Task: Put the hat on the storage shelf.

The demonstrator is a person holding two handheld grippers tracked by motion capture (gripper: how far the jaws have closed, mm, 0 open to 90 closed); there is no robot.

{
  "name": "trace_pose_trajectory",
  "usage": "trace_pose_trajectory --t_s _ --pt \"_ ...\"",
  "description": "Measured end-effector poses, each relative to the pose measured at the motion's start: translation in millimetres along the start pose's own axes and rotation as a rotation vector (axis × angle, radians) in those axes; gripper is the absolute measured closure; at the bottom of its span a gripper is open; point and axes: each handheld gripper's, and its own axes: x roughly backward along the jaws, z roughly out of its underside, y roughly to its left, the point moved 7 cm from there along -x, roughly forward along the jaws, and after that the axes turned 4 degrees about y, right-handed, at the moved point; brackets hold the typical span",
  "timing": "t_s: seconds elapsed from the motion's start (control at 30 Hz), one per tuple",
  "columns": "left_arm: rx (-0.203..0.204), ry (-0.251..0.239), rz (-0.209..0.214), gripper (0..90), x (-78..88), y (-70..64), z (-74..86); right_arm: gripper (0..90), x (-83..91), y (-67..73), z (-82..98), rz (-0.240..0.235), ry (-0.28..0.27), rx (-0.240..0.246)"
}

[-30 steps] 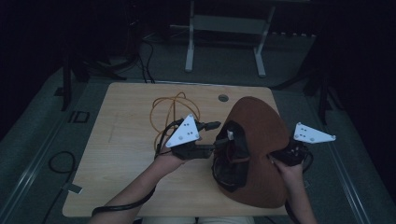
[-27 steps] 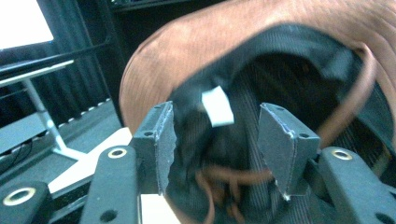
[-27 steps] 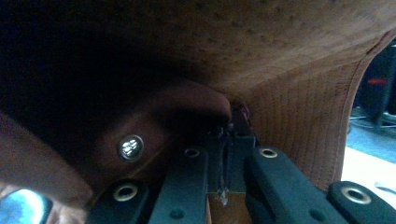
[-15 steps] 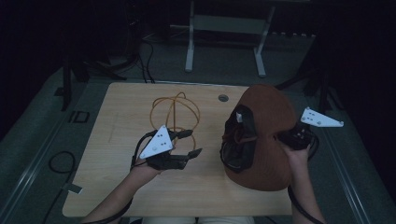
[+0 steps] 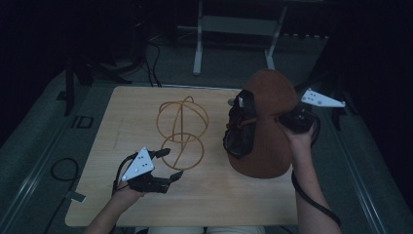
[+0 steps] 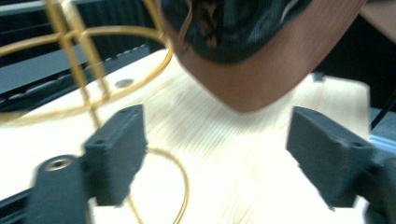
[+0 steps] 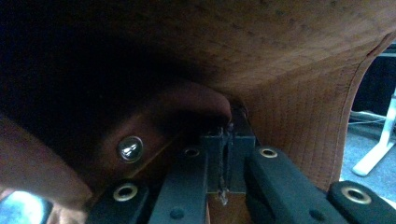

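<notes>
**Brown hat lifted at right edge; left tongs spread and free**

Landmark: the wire frame [image 5: 182, 130], a gold-coloured stand of hoops that stands upright on the wooden surface [image 5: 141, 102], left of centre.

Brown hat [image 5: 265, 124] — to the right of the wire frame and apart from it, tilted up on edge, its lower rim touching or nearly touching the surface. The dark lining [image 5: 239, 127] and cord on its inner side face the frame.

Right tongs [image 5: 291, 121] — on the far side of the hat from the frame, at the hat's right edge. In the right gripper view the jaws are pressed together, with a thin edge of the hat's material [image 7: 299, 93] pinched between them.

Left tongs [image 5: 171, 164] — near the frame's base ring, on the person's side, low over the surface. Their jaws have just been opening and now stand spread with nothing between them; the left gripper view shows bare surface in the gap.
</notes>
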Motion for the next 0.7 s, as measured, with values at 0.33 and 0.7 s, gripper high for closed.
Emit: trace_pose_trajectory --t_s 0.33,0.7 --pt "0.09 0.026 -0.117 3.7 23.1 19.2 57.4 87.9 -35.9 -2.8 -24.3 0.004 0.006 0.006" --pt "0.164 0.018 -0.196 3.8 43.8 35.3 88.2 87.7 -94.9 25.4 -51.4 -0.057 0.048 0.032"
